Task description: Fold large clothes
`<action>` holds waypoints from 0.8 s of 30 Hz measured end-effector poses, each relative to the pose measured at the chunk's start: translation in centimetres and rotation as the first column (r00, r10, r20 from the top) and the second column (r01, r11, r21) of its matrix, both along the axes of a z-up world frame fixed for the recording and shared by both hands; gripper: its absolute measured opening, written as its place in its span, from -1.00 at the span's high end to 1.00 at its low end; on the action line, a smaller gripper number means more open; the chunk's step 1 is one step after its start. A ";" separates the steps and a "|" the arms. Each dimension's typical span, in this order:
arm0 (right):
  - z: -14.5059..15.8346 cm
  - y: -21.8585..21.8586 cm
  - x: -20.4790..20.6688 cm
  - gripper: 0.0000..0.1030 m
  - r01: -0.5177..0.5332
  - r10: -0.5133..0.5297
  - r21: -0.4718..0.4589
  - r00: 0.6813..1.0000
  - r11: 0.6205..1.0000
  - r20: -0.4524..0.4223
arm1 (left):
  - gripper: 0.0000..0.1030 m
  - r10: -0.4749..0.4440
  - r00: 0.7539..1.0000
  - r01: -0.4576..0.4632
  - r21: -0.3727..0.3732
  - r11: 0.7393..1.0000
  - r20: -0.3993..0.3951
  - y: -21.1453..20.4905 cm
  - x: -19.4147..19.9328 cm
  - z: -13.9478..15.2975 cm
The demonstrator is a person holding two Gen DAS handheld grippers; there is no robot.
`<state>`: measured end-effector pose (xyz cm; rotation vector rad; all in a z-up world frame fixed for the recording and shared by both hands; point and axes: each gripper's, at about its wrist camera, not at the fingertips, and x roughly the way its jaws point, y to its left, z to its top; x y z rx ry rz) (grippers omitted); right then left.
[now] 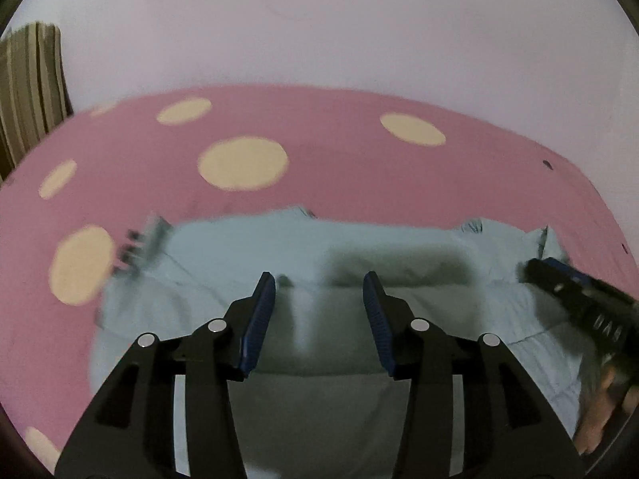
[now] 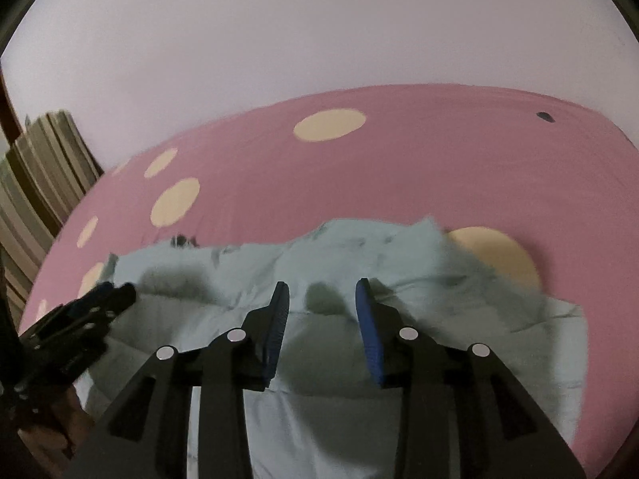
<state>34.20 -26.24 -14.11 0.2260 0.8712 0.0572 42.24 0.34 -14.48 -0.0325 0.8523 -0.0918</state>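
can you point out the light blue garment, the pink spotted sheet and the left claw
light blue garment (image 1: 419, 239): left wrist view, its flat far part
pink spotted sheet (image 1: 339, 151): left wrist view, bare pink area
left claw (image 1: 319, 279): left wrist view, midway between fingertips

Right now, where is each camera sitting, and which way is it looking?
Left wrist: rides on the left gripper, looking forward along its open fingers over the light blue garment; the right gripper pokes in at the right edge.
Right wrist: rides on the right gripper, facing the same way, fingers open; the left gripper shows at the left edge.
Shared: both see the garment, the pink spotted sheet, the pale wall and striped fabric.
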 end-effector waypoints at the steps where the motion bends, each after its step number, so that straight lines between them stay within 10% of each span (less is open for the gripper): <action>1: -0.4 0.3 0.2 0.32 -0.001 0.001 -0.005 1.000 1.000 -0.010 | 0.11 0.006 1.000 -0.005 0.013 1.000 -0.007 -0.4 0.2 -0.6; 13: -4.1 0.2 1.7 0.31 0.028 -0.030 -0.030 0.997 0.999 -0.068 | 0.07 0.005 1.000 -0.004 0.117 0.993 -0.014 -2.0 1.5 -3.8; 24: -0.5 3.1 -4.5 0.31 -0.012 0.014 -0.073 0.999 0.997 0.028 | -0.03 0.012 1.000 -0.012 0.013 1.000 0.010 -1.0 -4.6 -1.2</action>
